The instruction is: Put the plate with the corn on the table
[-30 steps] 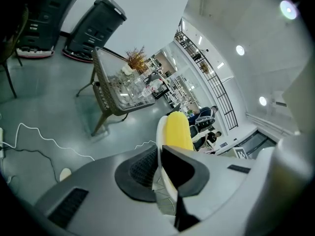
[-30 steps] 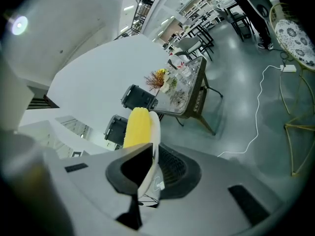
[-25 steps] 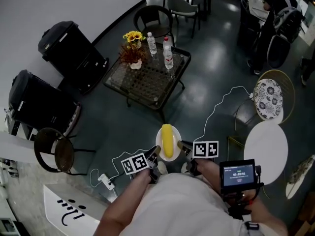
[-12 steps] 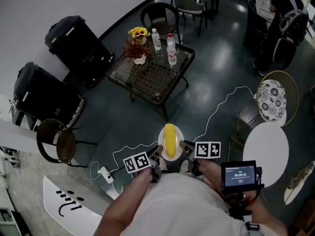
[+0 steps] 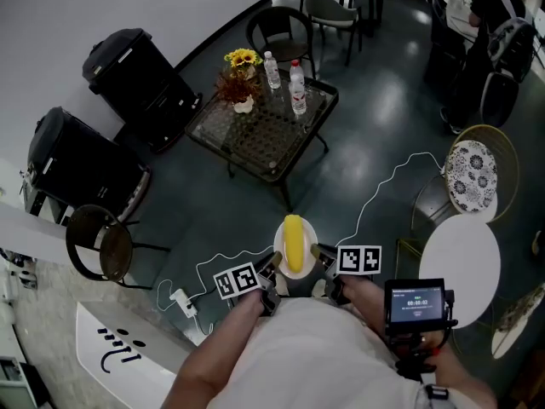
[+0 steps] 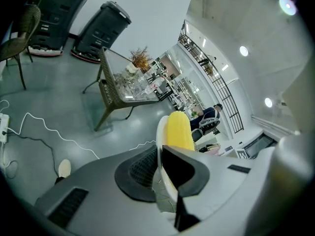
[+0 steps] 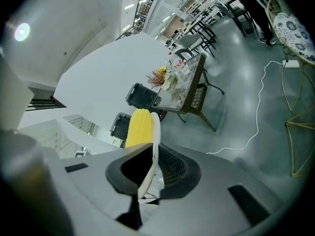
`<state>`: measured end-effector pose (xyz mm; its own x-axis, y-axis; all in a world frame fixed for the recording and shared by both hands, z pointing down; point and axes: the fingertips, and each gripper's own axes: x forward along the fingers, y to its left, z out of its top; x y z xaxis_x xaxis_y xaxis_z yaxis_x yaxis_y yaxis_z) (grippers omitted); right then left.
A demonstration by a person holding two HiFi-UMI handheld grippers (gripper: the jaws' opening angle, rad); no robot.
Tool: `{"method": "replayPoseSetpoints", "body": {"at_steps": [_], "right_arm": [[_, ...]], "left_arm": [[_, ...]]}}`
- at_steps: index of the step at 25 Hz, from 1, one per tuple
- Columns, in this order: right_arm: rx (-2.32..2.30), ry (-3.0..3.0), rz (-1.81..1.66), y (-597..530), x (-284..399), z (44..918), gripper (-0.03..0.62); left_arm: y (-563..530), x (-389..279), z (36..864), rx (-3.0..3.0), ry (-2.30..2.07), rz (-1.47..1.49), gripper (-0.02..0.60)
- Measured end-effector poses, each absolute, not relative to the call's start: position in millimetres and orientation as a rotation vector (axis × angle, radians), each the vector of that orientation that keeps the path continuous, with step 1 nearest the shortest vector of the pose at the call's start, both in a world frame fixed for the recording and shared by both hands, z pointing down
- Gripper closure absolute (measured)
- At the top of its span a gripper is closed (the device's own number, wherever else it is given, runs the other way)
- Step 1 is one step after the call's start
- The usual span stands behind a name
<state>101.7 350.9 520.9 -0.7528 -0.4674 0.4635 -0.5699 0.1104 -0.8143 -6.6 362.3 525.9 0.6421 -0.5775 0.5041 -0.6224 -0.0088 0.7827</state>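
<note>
Left gripper: the left gripper [image 5: 271,269] has its jaws closed on the left rim of the plate [image 5: 310,233]; its own view shows the rim [image 6: 161,132] pinched between them.
Right gripper: the right gripper [image 5: 318,253] clamps the right rim in the same way, with the plate edge [image 7: 155,132] between its jaws.
Corn: the yellow corn cob [image 5: 293,244] lies along the middle of the plate.
Plate now: it is in the air over the dark floor, near the person's body, well apart from the glass table [image 5: 274,141].
Change: compared with one second ago, the table, with its flowers [image 5: 241,58] and bottles [image 5: 297,92], has shifted only slightly in the head view; the plate and both grips look the same.
Meaning: this looks like the carrying step, with little progress, and the approach to the table is mostly not done.
</note>
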Motion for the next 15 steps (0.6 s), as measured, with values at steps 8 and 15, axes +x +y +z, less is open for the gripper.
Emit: {"method": "replayPoseSetpoints", "body": {"at_steps": [8,15], "right_arm": [[1.071,-2.3,1.699,335.0,99.8,520.5,0.551],[1.07,-2.28,1.713,329.3,105.1,523.6,0.551]], "left_arm": [[347.0,-10.7,522.9,1.69,-1.001,0.036,0.548],[340.4,-3.1,527.9,1.677,-0.989,0.039,0.547]]}}
